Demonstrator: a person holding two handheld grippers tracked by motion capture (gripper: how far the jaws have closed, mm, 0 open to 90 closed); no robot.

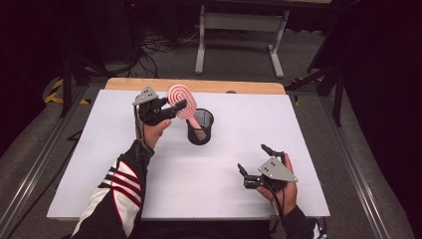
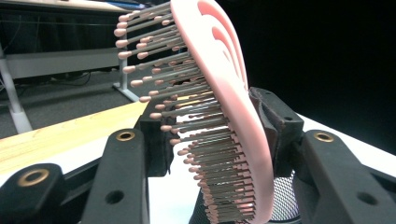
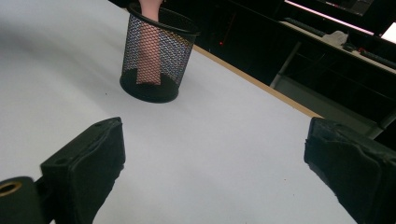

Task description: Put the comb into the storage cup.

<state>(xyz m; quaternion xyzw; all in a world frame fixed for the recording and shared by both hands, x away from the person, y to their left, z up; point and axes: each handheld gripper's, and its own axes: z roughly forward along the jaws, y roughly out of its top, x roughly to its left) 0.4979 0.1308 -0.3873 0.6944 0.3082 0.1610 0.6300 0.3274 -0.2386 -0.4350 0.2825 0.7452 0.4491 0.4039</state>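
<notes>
Hairbrush (image 1: 181, 101) work is nearly finished, by my reading. On the left, my left gripper (image 1: 175, 108) is hanging above the white worktop (image 1: 99, 164), just beside the black mesh cup (image 1: 200, 127). The brush is standing handle-down in that cup, leaning back toward my left hand, with its pink head sticking up well above the rim. From the left gripper view, the brush head (image 2: 219, 116) is sitting between my fingers (image 2: 275, 126), bristles facing one pad and the smooth back lying against the other. A sliver of space seems to be showing on the bristle side, so I am judging the grip as letting go rather than clamping; the fingers are parted a little around the head.

Moving right, the cup (image 3: 156, 58) is standing upright near the middle of the worktop, and the pink handle is showing through the mesh down to the bottom, so the placing itself looks done.

Farther right, my right gripper (image 1: 259, 167) is resting low near the front edge, well apart from the cup, its fingers (image 3: 88, 163) spread wide and holding nothing.

What is left, I think: drawing the left fingers clear without tipping the brush or cup.
</notes>
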